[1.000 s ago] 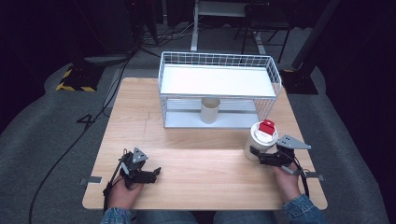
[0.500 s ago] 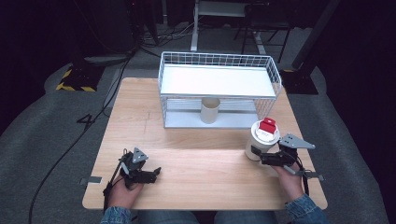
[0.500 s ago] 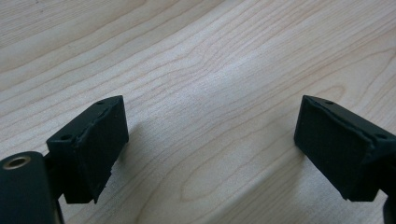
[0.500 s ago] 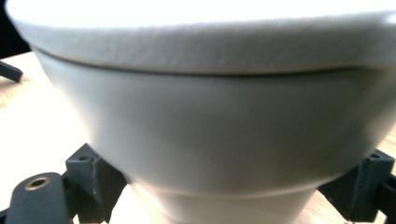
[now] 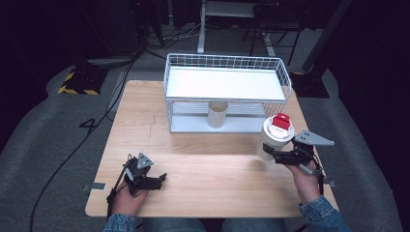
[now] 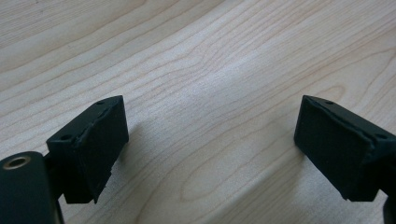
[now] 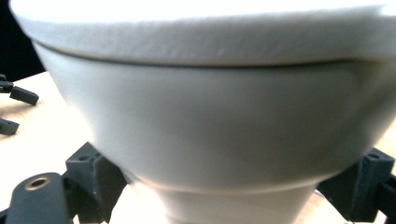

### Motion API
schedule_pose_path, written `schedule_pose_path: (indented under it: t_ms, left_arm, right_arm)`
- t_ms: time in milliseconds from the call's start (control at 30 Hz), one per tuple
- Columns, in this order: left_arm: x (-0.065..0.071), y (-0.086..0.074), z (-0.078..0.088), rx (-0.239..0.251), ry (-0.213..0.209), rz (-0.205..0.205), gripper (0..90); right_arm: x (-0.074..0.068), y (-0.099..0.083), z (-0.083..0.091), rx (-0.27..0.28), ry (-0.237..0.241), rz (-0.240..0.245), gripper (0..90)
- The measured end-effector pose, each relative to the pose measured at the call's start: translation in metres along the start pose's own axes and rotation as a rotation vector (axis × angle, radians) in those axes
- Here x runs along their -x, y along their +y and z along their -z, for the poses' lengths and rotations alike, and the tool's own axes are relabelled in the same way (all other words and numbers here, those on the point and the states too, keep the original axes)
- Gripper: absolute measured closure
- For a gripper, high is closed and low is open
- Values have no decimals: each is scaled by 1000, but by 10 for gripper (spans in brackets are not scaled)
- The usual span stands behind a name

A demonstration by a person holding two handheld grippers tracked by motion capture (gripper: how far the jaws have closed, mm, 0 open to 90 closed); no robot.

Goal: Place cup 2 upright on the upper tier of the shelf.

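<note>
1. Right gripper (image 5: 271, 155) is clamped on a white paper cup (image 5: 271, 142), near the table's (image 5: 203, 159) right edge, just in front of the wire rack's (image 5: 227, 92) front right corner.
2. Cup looks lifted clear of the wood; its shadow falls on the table to its left.
3. A white lid sits on the cup, with a red block (image 5: 281, 121) on top of the lid.
4. In the right gripper view the jaws pinch the cup (image 7: 210, 140) low on its tapered wall, below the lid rim.
5. Left gripper (image 5: 162, 180) rests near the table's front left corner, jaws apart, nothing between them; bare wood (image 6: 201, 93) shows between the pads.
6. A second, tan cup (image 5: 217, 114) stands on the rack's lower shelf, well apart from the held cup.
7. Handling guess: paper cup is light and thin-walled, so it dents if squeezed hard; smooth tapered side could slide down through the pads.
8. Best hold is probably higher on the wall, just under the stiff rim.
9. Red block looks loose, so tilting may tip it off.
</note>
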State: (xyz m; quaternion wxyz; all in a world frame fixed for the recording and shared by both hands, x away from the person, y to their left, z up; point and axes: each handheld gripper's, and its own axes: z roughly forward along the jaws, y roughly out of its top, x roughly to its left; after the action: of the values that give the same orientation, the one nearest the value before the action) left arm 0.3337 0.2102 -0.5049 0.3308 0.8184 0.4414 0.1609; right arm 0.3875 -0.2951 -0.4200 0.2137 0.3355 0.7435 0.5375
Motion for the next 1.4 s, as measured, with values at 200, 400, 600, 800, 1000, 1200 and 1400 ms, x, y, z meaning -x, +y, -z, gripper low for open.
schedule_pose_path:
  t_ms: [200,400,600,800,1000,1200,1400]
  left_arm:
    - [0,0,0,0,0,0,106]
    - [0,0,0,0,0,0,106]
    - [0,0,0,0,0,0,106]
    - [0,0,0,0,0,0,106]
    - [0,0,0,1,0,-1,106]
    - [0,0,-1,2,1,0,106]
    - [0,0,0,2,2,0,106]
  right_arm:
    - [-1,16,1,17,8,8,137]
    - [-3,37,1,34,8,39,137]
    - [-4,54,0,44,19,46,137]
    - [-3,71,-2,53,26,46,137]
    - [-3,92,-3,65,26,68,137]
    - [-5,112,-6,73,32,86,137]
    - [-5,130,-12,80,43,90,137]
